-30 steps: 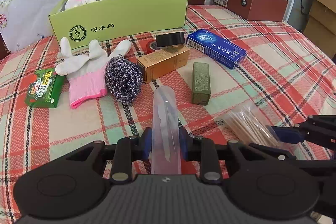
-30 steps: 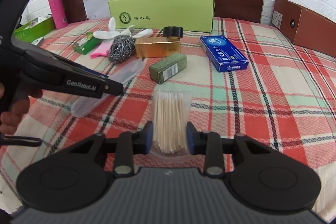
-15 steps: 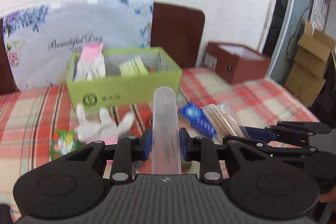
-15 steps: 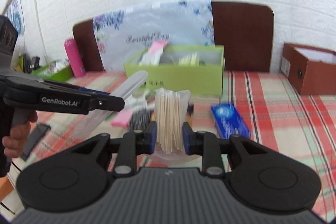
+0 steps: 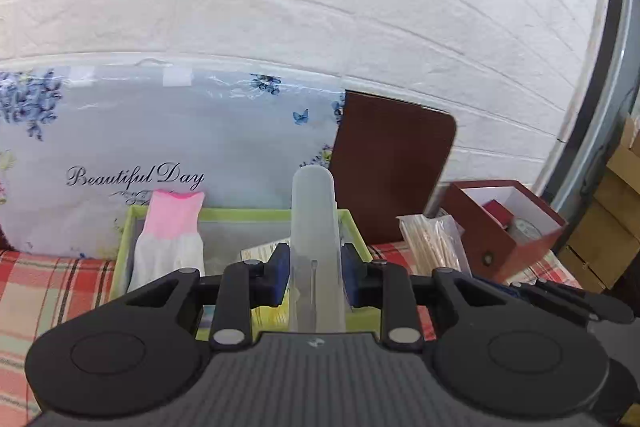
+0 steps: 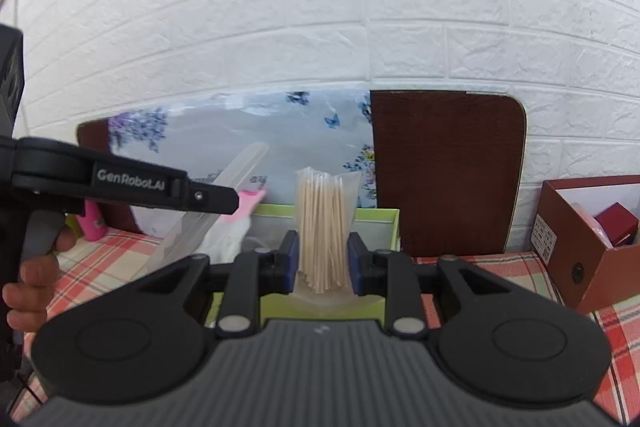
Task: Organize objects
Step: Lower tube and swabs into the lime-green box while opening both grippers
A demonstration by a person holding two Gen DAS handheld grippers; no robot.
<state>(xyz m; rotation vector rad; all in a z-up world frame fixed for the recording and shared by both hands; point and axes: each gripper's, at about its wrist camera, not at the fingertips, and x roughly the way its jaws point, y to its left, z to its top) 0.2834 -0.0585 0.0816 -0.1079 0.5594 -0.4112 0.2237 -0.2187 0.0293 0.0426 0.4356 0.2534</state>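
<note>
1. the green box (image 5: pixel 124 251) lies just ahead of and below both claws, its open top facing up; judging by both views, each load is near enough to drop in.
2. the left gripper (image 5: pixel 313 275) is clamped narrow on a frosted plastic case (image 5: pixel 313 227), long axis pointing forward over the box.
3. the right gripper (image 6: pixel 323 261) pinches a bag of wooden sticks (image 6: pixel 322 223), sticks running forward and up.
</note>
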